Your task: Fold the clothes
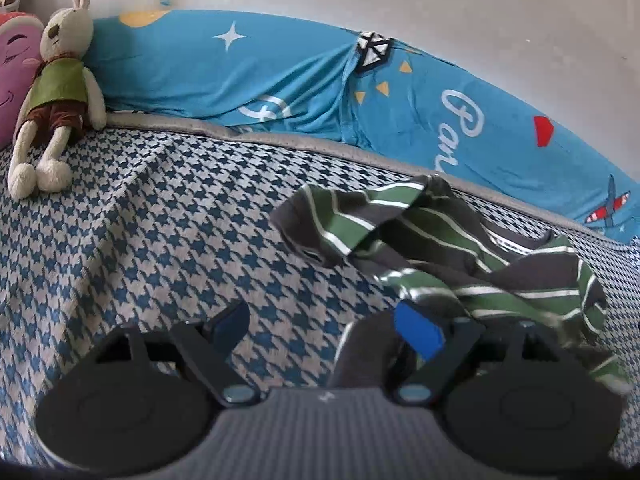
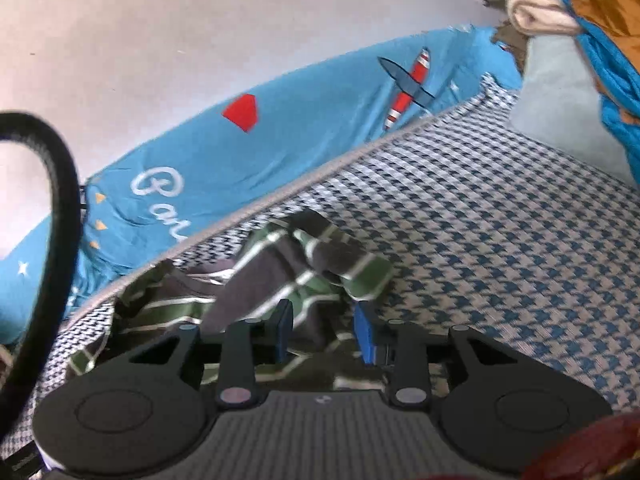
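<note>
Striped shirt (image 1: 460,248) crumpled on houndstooth mattress (image 1: 160,240)

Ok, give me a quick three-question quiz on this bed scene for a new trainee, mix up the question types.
1. True or false: the striped garment lies neatly folded on the houndstooth bedcover.
2. Multiple choice: what sits at the far left of the bed in the left wrist view? A) a stuffed rabbit B) a laundry basket C) a pair of shoes
3. Fill in: the left gripper is ____, with nothing between its fingers.

Key: 1 false, it is crumpled. 2 A, the stuffed rabbit. 3 open.
</note>
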Demonstrator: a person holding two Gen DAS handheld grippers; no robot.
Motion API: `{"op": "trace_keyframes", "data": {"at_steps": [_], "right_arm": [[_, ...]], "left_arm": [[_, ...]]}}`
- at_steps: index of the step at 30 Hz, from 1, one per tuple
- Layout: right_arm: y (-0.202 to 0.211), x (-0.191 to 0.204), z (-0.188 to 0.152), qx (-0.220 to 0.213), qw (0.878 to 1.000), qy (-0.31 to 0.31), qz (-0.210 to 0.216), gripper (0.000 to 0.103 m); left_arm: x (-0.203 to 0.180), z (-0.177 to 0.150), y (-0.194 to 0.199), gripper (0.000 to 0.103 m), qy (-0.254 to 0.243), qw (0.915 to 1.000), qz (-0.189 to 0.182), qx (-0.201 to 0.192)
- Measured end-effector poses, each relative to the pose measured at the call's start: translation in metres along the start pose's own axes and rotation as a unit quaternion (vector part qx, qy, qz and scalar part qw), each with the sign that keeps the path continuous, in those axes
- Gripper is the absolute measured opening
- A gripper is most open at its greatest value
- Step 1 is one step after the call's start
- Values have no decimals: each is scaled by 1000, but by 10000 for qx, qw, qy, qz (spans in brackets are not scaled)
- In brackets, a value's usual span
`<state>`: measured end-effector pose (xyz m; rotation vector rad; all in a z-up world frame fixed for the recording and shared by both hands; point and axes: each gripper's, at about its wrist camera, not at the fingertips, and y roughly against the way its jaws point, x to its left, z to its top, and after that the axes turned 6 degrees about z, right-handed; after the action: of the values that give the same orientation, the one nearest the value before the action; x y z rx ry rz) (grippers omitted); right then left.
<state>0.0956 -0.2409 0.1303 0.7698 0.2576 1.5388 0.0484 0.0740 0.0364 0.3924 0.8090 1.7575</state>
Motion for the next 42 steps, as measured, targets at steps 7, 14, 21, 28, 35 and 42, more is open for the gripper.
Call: {"op": "trace_keyframes", "data": {"at_steps": [7,14,21,28,35,42], "right_arm": [[-20,31,-20,680,9860,529,1427,35],[-37,59,-41,939,9724,1099,1834,45],[-46,87,-65,1098,9565,1472,2269,50],[-60,121,-87,1008,9437,2220,2234,62],[-97,137,-101,1101,9436,2554,1796,64],[-111,148,-116,1127,9354,2902,1674,22]], "left_arm": [[-2,-1,1,89,-13,10000,-65,-10],[8,4,3,89,146,9999,33,-40],[18,9,4,89,301,9995,117,-42],[29,12,4,89,413,9990,144,61],[39,14,6,89,508,9986,142,69],[49,17,5,89,595,9981,166,49]]}}
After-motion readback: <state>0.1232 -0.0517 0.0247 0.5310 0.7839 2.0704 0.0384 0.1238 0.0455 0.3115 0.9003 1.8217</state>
